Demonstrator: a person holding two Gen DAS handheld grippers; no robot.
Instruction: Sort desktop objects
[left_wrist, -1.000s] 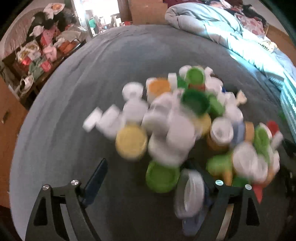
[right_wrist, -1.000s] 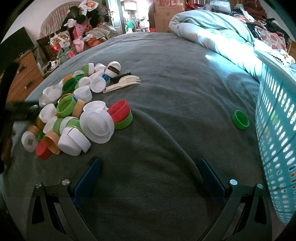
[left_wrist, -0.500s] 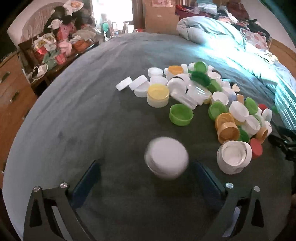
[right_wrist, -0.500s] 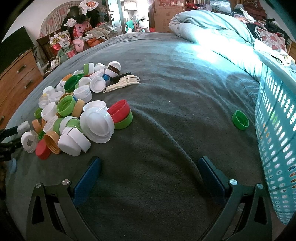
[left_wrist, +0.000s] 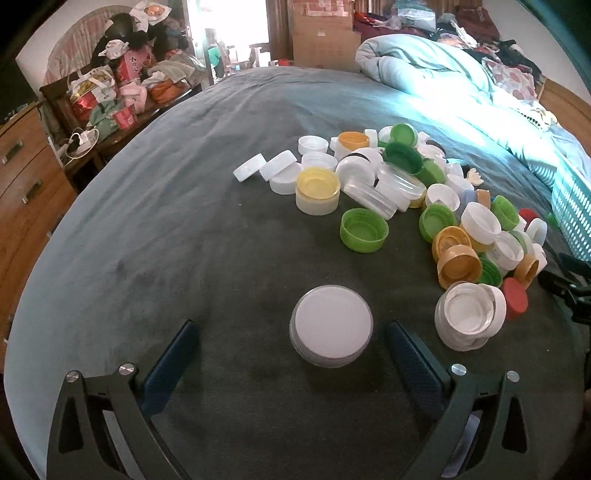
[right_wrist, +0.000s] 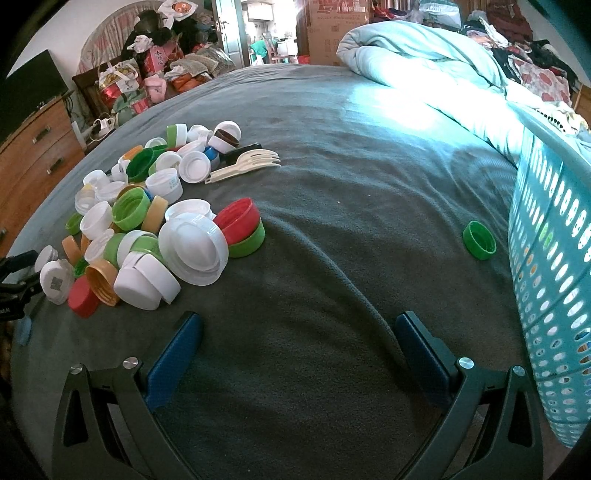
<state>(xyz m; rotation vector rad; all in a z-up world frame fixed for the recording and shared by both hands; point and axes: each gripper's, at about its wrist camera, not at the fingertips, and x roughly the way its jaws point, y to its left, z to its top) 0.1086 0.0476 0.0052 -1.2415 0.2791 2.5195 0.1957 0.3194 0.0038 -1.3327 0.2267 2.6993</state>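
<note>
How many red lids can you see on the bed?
2. A big red lid lies at the right edge of the pile, against a green lid. A small red cap sits at the pile's near end, beside an orange cap. More may be buried underneath.

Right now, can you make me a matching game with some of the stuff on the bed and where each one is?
Things:
1. big white lid
2. lone green cap
3. plastic forks
4. red lid

Places:
A. stacked on a green lid
B. between the open left hand-held gripper fingers
C. beside the blue basket
D. at the far edge of the pile

Pairs: 1-B, 2-C, 3-D, 4-A
</note>
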